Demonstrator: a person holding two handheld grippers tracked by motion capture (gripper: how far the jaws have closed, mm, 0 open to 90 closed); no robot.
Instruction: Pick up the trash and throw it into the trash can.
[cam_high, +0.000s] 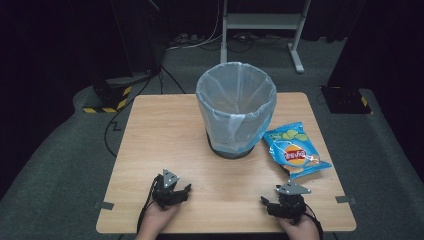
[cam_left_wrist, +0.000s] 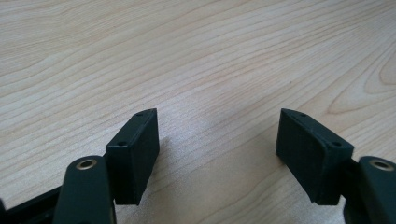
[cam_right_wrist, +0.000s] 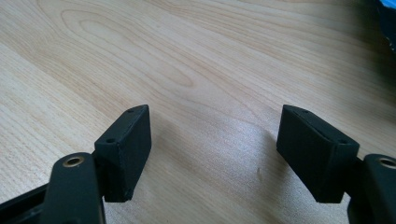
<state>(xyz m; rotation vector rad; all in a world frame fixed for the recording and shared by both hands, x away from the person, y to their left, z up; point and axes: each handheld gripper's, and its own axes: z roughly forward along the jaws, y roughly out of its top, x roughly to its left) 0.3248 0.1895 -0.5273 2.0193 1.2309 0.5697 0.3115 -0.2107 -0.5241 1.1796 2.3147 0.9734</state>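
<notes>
Two grippers sit low at the near edge of the wooden tabletop (cam_high: 165, 135), each held by a hand coming in from below. Left gripper (cam_high: 181, 192) is near the near-left corner, grey three-cornered plate on top, jaws pointing toward the table's middle. Right gripper (cam_high: 267, 202) is near the near-right corner, plate on top too, jaws pointing left along the near edge.

Left gripper view: left gripper (cam_left_wrist: 217, 140) has jaws spread wide, bare wood grain between the two black pads (cam_left_wrist: 135, 154), nothing pinched. Right gripper view: right gripper (cam_right_wrist: 215, 140) has jaws likewise spread wide over bare wood, nothing between them; a sliver of dark blue shows at the top right corner of that view, too cut off to identify.

Bin (cam_high: 236, 107) with a pale blue plastic liner stands upright around the tabletop's centre, slightly toward the far edge, well apart from both grippers. Blue chip bag (cam_high: 295, 150) lies flat just beside the bin's right side, toward the right edge of the tabletop; it is beyond the right gripper, near it but not touching, and outside its jaws. It is well apart from the left gripper.

Grey carpet (cam_high: 60, 165) surrounds the table; a white metal stand (cam_high: 262, 22) is behind the far edge.
</notes>
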